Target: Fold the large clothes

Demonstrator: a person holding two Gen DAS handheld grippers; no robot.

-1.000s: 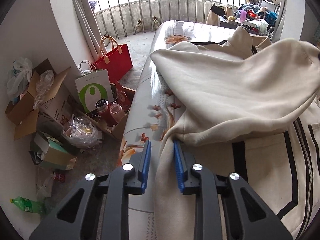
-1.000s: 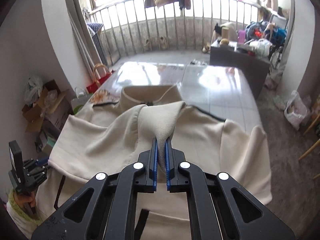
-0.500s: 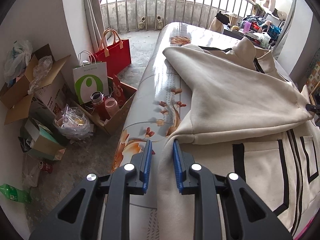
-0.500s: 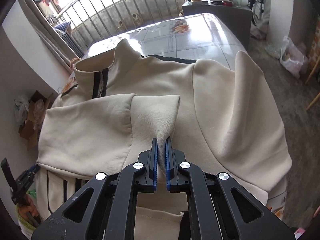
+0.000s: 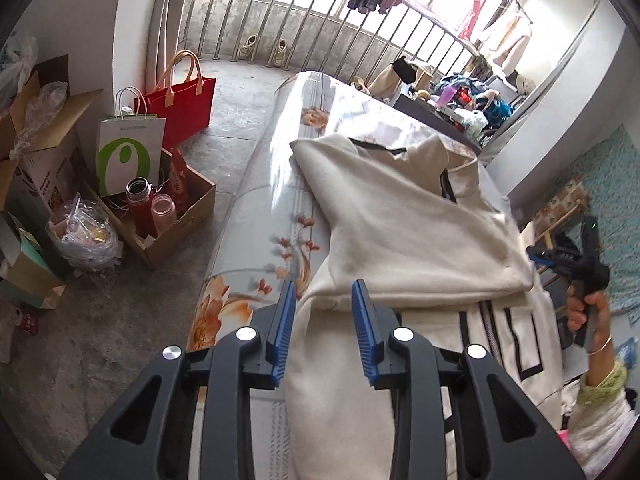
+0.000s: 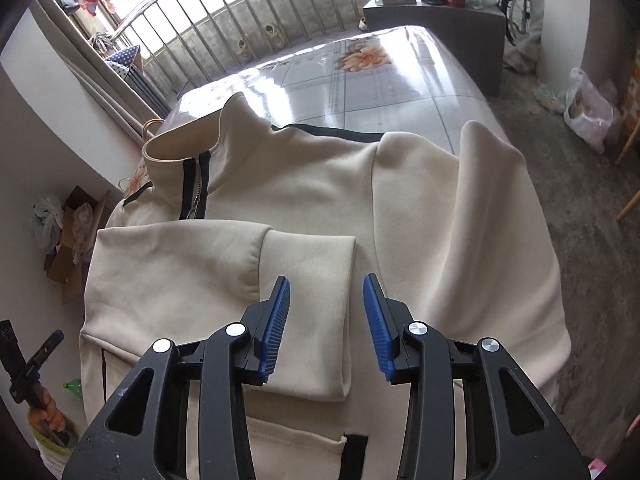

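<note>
A large cream zip jacket (image 6: 304, 184) with black trim lies face up on the glossy floral table (image 6: 384, 76). Its left sleeve (image 6: 224, 264) is folded across the chest, the cuff (image 6: 316, 320) lying flat. My right gripper (image 6: 326, 324) is open above that cuff, holding nothing. In the left wrist view the jacket (image 5: 408, 224) lies over the table (image 5: 280, 184), and my left gripper (image 5: 324, 324) is open over the jacket's side edge at the sleeve fold. The right gripper (image 5: 576, 260) shows there at far right.
Left of the table on the floor stand a red bag (image 5: 180, 100), a white paper bag (image 5: 128, 152), cardboard boxes (image 5: 172, 216) with bottles, and plastic bags. A dark side table (image 6: 436, 12) with clutter stands beyond. A balcony railing (image 5: 320, 40) closes the far end.
Both grippers have opened. The right one let the sleeve cuff drop flat onto the jacket's chest; the left one released the jacket's side edge and drew back slightly.
</note>
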